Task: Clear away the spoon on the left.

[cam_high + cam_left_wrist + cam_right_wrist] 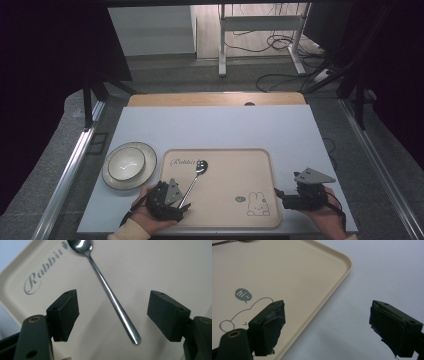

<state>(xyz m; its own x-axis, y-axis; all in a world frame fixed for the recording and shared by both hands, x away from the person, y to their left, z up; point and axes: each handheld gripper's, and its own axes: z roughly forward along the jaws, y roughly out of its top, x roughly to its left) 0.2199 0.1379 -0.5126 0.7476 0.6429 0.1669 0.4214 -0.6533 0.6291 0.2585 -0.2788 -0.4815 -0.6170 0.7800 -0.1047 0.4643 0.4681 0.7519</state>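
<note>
**Spoon between wide jaws, handle end nearest**

Lying flat on the beige tray (pixel 235 200), left of centre in the high view: a metal spoon (pixel 194 181), bowl toward the upper middle of the frame near the printed word, handle running down and left toward the left gripper (pixel 176 200). Long axis on a diagonal, from lower left to upper right in that view.

Seen from the left gripper view: spoon (pixel 110 293) crossing from the top centre down to the lower middle, handle tip ending between the two black jaws. Left gripper (pixel 112 315) spread wide, nothing held, neither pad touching the metal. Handle nearer the right-hand jaw at its tip, nearer the left-hand jaw higher up, so not square across the gap.

Right gripper (pixel 282 195) at the lower right of the high view, just past the tray's right edge, well apart from the spoon. Jaws wide there too and bare, straddling the tray rim (pixel 332 287) in the right gripper view.

Left hand clearly the nearer one. Likely next: a small turn to square the jaws across the handle, a dip, then a pinch. Plate with bowl (pixel 129 165) left of the tray, off it.
</note>
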